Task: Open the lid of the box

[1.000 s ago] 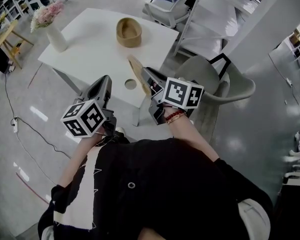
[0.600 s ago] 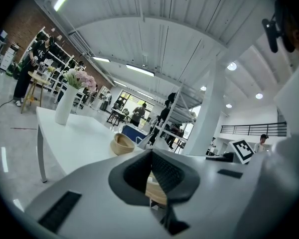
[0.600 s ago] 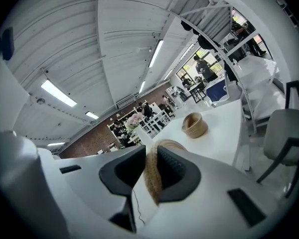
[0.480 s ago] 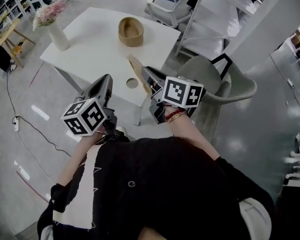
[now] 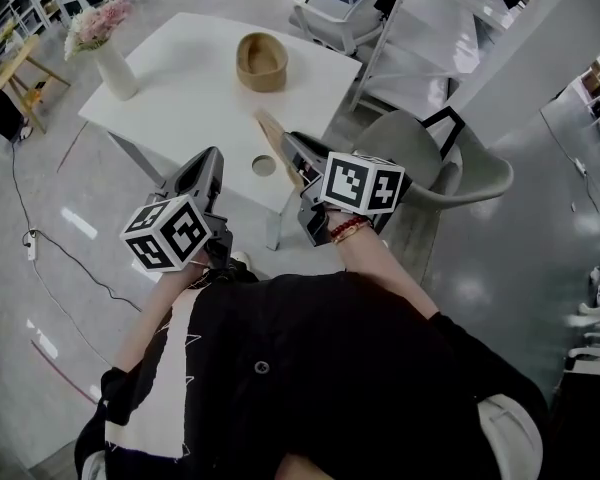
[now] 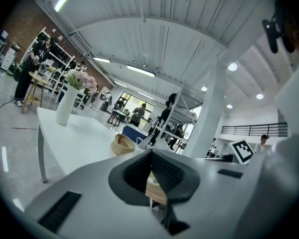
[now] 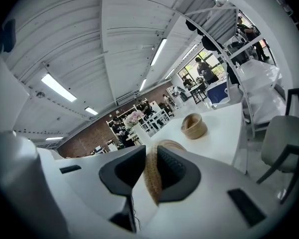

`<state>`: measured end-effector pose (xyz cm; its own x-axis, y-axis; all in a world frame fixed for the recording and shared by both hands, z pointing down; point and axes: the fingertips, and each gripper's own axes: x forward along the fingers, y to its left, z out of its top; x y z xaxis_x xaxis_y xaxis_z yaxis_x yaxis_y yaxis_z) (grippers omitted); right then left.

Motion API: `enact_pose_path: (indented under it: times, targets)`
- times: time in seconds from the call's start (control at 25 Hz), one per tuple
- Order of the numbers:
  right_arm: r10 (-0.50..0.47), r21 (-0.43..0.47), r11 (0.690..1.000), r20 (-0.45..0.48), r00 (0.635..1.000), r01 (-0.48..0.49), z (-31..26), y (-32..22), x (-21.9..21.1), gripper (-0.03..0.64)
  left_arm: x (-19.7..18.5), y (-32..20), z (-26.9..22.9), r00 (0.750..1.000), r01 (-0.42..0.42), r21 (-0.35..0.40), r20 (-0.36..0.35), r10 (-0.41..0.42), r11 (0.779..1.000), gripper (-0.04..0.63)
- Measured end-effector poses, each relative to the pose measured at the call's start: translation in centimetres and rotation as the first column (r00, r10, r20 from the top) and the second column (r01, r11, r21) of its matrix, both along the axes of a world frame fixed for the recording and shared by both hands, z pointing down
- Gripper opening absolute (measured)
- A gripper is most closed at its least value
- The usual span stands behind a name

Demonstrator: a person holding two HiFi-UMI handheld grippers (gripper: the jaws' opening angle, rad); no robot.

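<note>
The round woven box (image 5: 260,63) stands open near the far edge of the white table (image 5: 190,98); it also shows as box (image 7: 194,126) and box (image 6: 122,145). Its flat woven lid (image 5: 276,148) stands on edge over the table's near corner, clamped between the pads of my right gripper (image 5: 290,156). In the right gripper view the lid (image 7: 152,178) fills the gap of that gripper (image 7: 152,171). My left gripper (image 5: 210,165) hangs left of it, off the table's near edge. Its pads (image 6: 162,171) meet, and nothing is gripped.
A white vase of pink flowers (image 5: 108,60) stands at the table's left end. A small round disc (image 5: 264,166) lies near the table's near corner. A grey chair (image 5: 435,168) and a white shelf rack (image 5: 420,28) stand to the right. People and other tables are in the background.
</note>
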<state>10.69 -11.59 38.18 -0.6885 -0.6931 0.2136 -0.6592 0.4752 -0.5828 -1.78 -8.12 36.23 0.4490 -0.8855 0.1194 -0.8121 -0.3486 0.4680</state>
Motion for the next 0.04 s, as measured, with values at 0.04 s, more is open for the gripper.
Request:
enact_pose_path:
  times: [0.04]
  targets:
    - [-0.002,0.001,1.0,-0.002,1.0,0.002,-0.01,-0.03,-0.05,0.077,-0.04,-0.03,-0.02,1.0,0.002,0.0,-0.001,-0.002,1.0,0.009]
